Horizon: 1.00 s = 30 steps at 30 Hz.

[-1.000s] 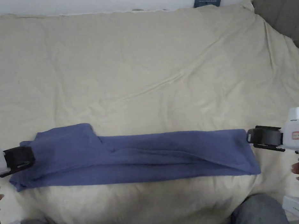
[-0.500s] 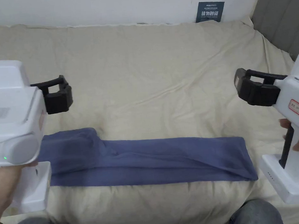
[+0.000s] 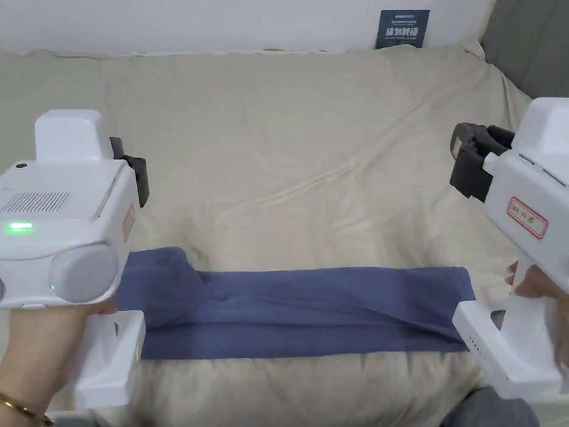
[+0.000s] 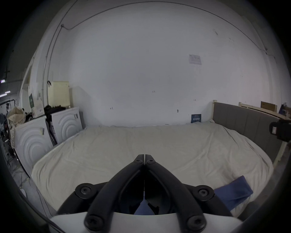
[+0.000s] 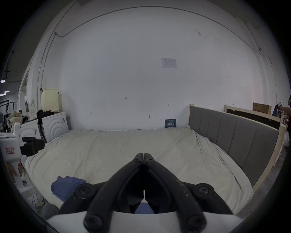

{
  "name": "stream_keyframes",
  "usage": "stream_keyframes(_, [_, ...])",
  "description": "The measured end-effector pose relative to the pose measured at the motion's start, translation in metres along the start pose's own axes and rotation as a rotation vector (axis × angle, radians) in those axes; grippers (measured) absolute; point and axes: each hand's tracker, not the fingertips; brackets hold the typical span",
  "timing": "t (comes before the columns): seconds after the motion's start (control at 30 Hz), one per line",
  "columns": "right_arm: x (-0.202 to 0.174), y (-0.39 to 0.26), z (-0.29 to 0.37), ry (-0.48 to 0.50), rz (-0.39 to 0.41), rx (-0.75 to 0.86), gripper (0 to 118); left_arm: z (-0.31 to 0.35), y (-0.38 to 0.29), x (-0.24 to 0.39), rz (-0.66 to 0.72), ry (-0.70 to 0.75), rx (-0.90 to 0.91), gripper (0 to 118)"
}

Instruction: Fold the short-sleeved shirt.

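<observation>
Both claws lifted; left claw (image 3: 133, 176) hides shirt (image 3: 308, 307) end.

Head view looks down on the bed (image 3: 310, 160); both gripper views — raised, level — face the wall (image 4: 141, 71) beyond it.

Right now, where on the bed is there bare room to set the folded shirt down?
The bed sheet is bare from the blue shirt back to the wall. The near edge is taken by the shirt, with the left gripper and right gripper raised above its ends.
</observation>
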Motion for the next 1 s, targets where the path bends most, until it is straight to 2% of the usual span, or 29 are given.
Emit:
stream_keyframes(0.17, [0.001,-0.001,-0.007,0.004,0.006,-0.030,2,-0.019,0.005,-0.041,0.177,-0.115,-0.126,3])
stream_keyframes(0.2, [0.001,-0.002,-0.009,0.002,0.006,-0.039,2,-0.026,0.004,-0.055,0.214,-0.149,-0.172,20])
stream_keyframes(0.3, [0.002,-0.007,-0.015,-0.005,-0.011,-0.061,2,-0.046,-0.011,-0.100,0.312,-0.243,-0.272,95])
stream_keyframes(0.33, [0.003,-0.009,-0.016,-0.010,-0.022,-0.066,2,-0.052,-0.019,-0.115,0.360,-0.249,-0.305,111])
stream_keyframes(0.37, [0.002,-0.010,-0.018,-0.014,-0.028,-0.074,2,-0.057,-0.029,-0.131,0.402,-0.244,-0.336,118])
stream_keyframes(0.47, [0.001,-0.014,-0.025,-0.029,-0.030,-0.095,2,-0.069,-0.058,-0.170,0.550,-0.232,-0.423,118])
stream_keyframes(0.63, [0.005,-0.021,-0.040,-0.055,-0.075,-0.145,2,-0.090,-0.124,-0.224,0.718,-0.267,-0.530,118])
stream_keyframes(0.8, [-0.002,-0.026,-0.051,-0.085,-0.063,-0.185,2,-0.104,-0.187,-0.243,0.842,-0.287,-0.677,118])
stream_keyframes(0.87, [-0.003,-0.029,-0.056,-0.076,-0.087,-0.211,2,-0.107,-0.206,-0.242,0.914,-0.227,-0.723,118])
stream_keyframes(0.9, [-0.004,-0.030,-0.057,-0.073,-0.097,-0.224,2,-0.106,-0.212,-0.240,0.951,-0.230,-0.712,118])
stream_keyframes(1.0, [-0.007,-0.033,-0.061,-0.084,-0.098,-0.245,2,-0.097,-0.211,-0.237,0.947,-0.298,-0.579,118])
